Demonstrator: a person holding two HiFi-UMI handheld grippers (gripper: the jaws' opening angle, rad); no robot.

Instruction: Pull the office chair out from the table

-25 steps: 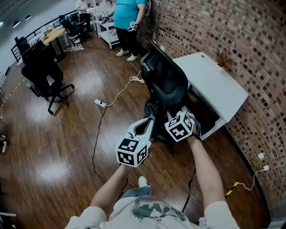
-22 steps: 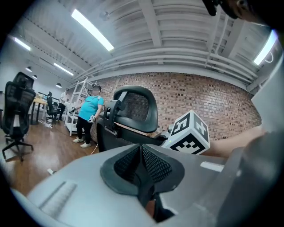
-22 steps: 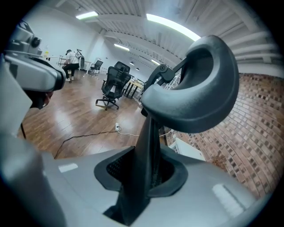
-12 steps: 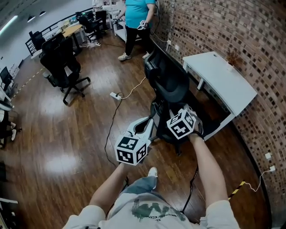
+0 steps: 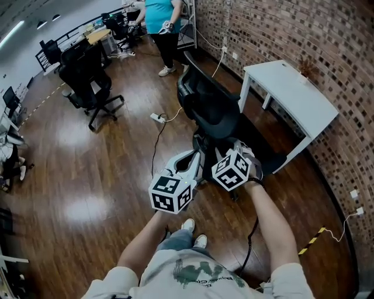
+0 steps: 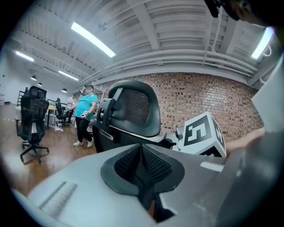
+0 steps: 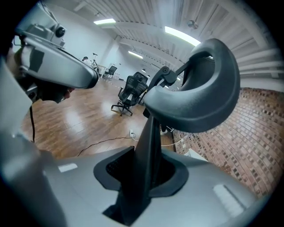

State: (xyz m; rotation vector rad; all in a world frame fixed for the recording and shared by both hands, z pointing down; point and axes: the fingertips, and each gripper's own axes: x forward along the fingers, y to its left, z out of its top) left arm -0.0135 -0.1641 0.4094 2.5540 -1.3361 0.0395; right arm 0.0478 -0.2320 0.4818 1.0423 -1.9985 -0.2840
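Nearest, the right gripper (image 7: 143,174) was closed on a slim black strut (image 7: 148,137) that rose to a curved black pad (image 7: 199,88), both parts of the black office chair (image 5: 215,110). Its jaws had just eased slightly wider, with the strut filling the gap between them. Only the right gripper view showed this grip; from the head view the marker cubes covered both sets of jaws. The left gripper (image 6: 142,162) had its mesh pads pressed together with nothing visible between them, which only the left gripper view revealed. That view looked level at the chair's mesh headrest, with the right gripper's cube just to the right. From the head view both grippers sat side by side at the chair's near side, the person's arms reaching forward. The chair stood on the dark wooden floor (image 5: 87,175), just beside the left end of the white rectangular table (image 5: 292,93). Its back was near the table's white leg, and the table's far side ran along the red brick wall (image 5: 304,35). Only the head view showed the tabletop's edges. A white power strip (image 5: 157,118) and its cable lay on the floor just left of the chair. Beyond them the floor was open. Farther off stood a second black office chair (image 5: 87,79). Farthest, a person in a teal top (image 5: 159,14) stood by the wall.
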